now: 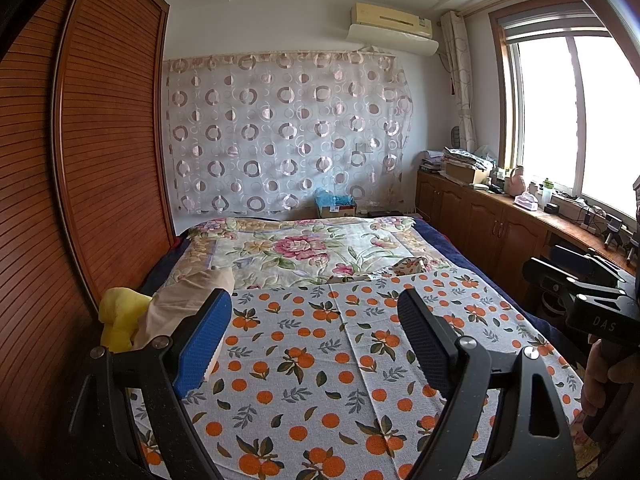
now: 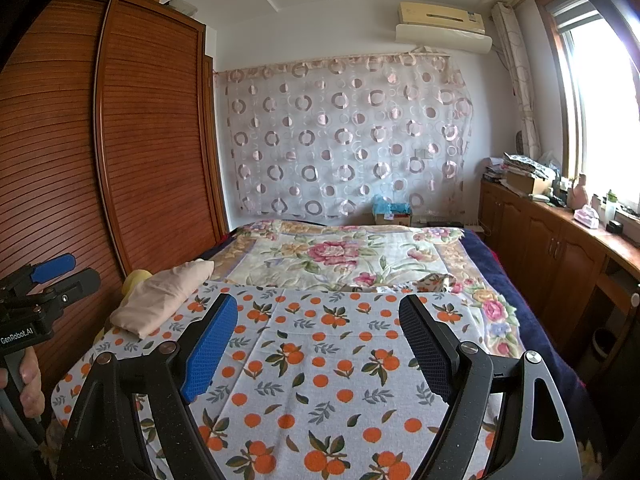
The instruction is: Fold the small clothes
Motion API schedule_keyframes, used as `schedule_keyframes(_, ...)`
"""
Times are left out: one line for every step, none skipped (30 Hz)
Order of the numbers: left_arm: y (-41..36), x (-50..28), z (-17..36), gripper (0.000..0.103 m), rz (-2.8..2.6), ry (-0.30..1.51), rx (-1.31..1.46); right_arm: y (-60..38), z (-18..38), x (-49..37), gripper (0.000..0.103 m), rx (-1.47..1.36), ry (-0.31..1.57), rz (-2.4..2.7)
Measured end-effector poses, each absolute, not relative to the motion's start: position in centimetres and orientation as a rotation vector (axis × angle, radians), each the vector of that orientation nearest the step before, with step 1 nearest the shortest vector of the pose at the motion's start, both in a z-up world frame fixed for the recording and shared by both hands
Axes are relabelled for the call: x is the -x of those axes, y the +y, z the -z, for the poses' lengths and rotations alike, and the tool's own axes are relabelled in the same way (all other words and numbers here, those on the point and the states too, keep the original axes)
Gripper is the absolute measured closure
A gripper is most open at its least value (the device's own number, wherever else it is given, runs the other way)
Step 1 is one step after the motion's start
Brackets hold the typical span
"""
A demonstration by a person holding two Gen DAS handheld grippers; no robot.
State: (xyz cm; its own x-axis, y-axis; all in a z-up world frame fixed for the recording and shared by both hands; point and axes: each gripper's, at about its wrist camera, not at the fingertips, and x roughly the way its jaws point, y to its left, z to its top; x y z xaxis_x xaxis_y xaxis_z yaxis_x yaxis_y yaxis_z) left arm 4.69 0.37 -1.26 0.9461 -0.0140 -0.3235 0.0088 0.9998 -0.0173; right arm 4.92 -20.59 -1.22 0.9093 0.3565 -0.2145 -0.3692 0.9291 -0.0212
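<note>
A beige garment (image 1: 180,300) (image 2: 164,300) lies bunched at the left edge of the orange-print cloth (image 1: 304,360) (image 2: 320,368) spread flat on the bed. A yellow garment (image 1: 120,316) (image 2: 136,278) sits just behind it by the wardrobe. A small floral-print piece (image 1: 408,266) (image 2: 436,280) lies at the cloth's far right edge. My left gripper (image 1: 315,296) (image 2: 76,270) hovers open over the cloth, just right of the beige garment, with nothing between its fingers. My right gripper (image 2: 318,300) (image 1: 544,264) is also open and empty above the cloth.
A tall slatted wooden wardrobe (image 1: 100,140) runs close along the bed's left side. A flowered quilt (image 2: 340,256) covers the far half of the bed. Wooden cabinets (image 2: 560,248) with clutter on top stand under the window at right. A hand (image 2: 28,392) holds the left gripper's handle.
</note>
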Motion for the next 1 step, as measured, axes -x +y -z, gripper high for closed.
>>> schedule_keyframes(0.51, -4.68, 1.3, 0.018, 0.012, 0.33, 0.016, -20.6, 1.31, -4.9, 0.019, 0.063, 0.21, -0.375)
